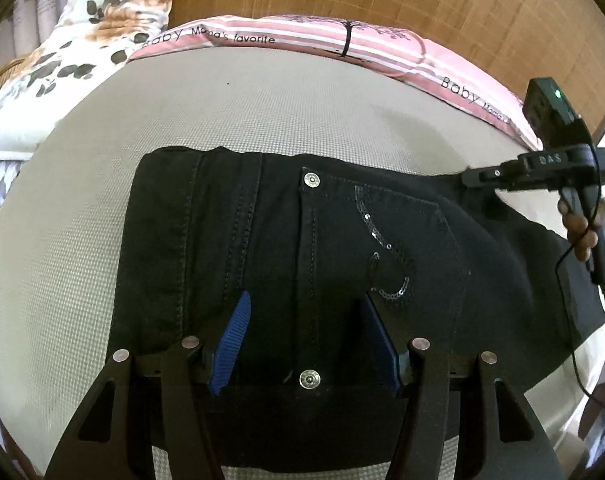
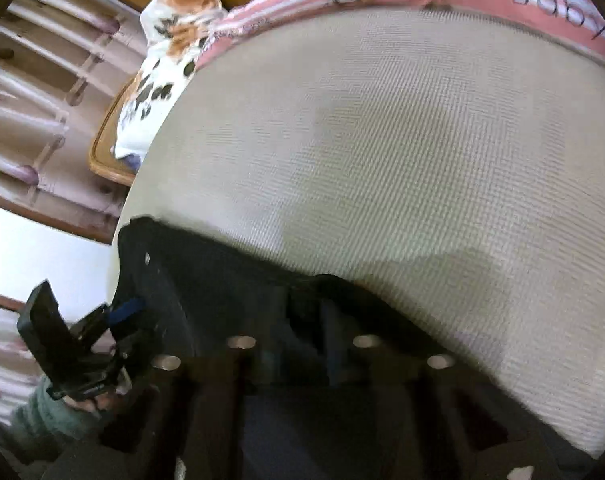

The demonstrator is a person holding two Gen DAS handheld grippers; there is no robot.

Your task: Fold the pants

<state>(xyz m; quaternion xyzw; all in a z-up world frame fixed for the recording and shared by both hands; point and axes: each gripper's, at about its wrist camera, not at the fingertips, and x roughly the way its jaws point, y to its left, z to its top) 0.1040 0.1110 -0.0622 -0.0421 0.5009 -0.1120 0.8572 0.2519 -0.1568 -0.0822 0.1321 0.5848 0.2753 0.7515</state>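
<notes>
Left wrist view. The black pants lie flat on the beige bed mattress, waistband toward the near edge, with one metal button just beyond the claw's base and a second rivet button farther up. A sequin-trimmed pocket sits to the right. The left claw stands with its jaws spread, the blue-ribbed fingertip resting over the denim; nothing is pinched between the fingers. At far right, the right claw reaches onto the right edge of the fabric; whether it clamps cloth cannot be told here. A pink striped quilt and a floral pillow lie at the far side.

Hazard: if the left claw closes here, it may catch only the top layer, so the layers separate when lifted. The button may also slip against a fingertip.

Right wrist view. The picture is blurred. The pants occupy the near left, with bare mattress beyond. The right claw's fingers are dark against the cloth; its state cannot be told. The left claw appears at near left.

Hazard: an uneven pull by the two claws would probably skew the fold or drag the pants toward the mattress edge.
</notes>
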